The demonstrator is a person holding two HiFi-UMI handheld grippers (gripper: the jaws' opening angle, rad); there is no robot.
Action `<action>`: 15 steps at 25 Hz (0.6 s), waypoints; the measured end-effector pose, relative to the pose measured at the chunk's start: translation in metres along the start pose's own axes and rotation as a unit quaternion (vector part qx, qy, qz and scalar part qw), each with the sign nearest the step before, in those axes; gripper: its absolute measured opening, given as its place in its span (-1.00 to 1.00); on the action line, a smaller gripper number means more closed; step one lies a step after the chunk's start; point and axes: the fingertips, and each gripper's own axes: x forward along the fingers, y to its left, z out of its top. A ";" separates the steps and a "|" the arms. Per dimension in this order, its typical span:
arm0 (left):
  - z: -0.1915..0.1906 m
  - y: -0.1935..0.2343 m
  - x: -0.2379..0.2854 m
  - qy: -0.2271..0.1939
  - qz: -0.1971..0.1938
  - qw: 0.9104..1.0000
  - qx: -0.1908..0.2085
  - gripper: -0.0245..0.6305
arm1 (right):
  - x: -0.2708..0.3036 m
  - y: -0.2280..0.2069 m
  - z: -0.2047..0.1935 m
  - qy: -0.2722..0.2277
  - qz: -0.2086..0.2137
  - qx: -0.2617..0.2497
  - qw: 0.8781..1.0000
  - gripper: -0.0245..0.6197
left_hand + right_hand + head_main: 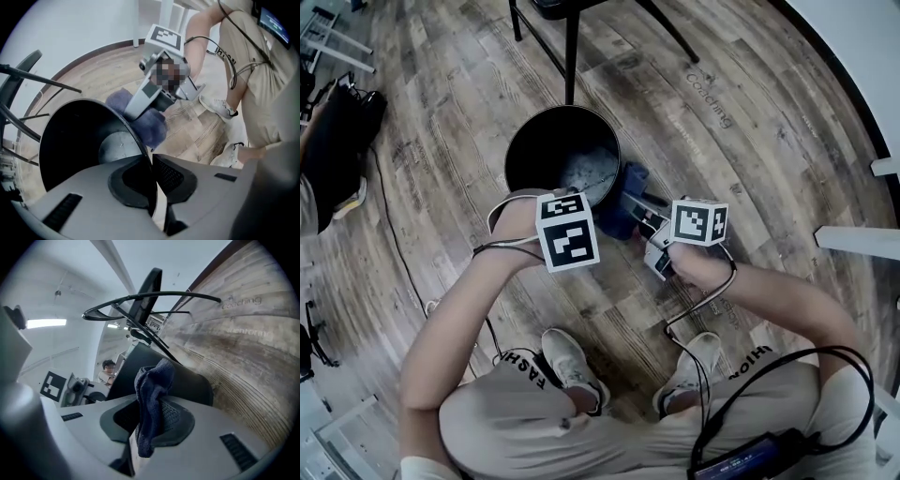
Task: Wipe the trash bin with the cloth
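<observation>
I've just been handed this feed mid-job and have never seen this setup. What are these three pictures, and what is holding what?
There is no robot here: a person holds a two-jaw gripper in each hand, each carrying a marker cube. The head view looks down from the person's head onto the wood floor and the black bin. The other two views ride on the grippers and look along their jaws. The left gripper points down, its jaws shut on the bin's rim. The right gripper is shut on a blue cloth, held by the bin's outer side; I can't tell if it touches.
</observation>
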 end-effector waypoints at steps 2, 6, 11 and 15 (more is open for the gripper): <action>0.011 -0.002 0.001 -0.012 -0.015 0.999 -0.046 -0.83 | 0.001 -0.024 -0.008 0.013 -0.020 0.019 1.000 -0.73; 0.032 0.002 -0.001 -0.072 -0.072 0.977 -0.188 -0.83 | 0.006 -0.064 -0.026 0.050 -0.041 0.048 0.997 -0.73; 0.050 -0.001 -0.001 -0.122 -0.137 0.940 -0.287 -0.70 | 0.017 -0.115 -0.048 0.115 -0.089 0.058 0.988 -0.73; 0.068 0.013 -0.003 -0.165 -0.119 0.921 -0.332 -0.68 | 0.019 -0.145 -0.054 0.142 -0.136 0.070 0.978 -0.73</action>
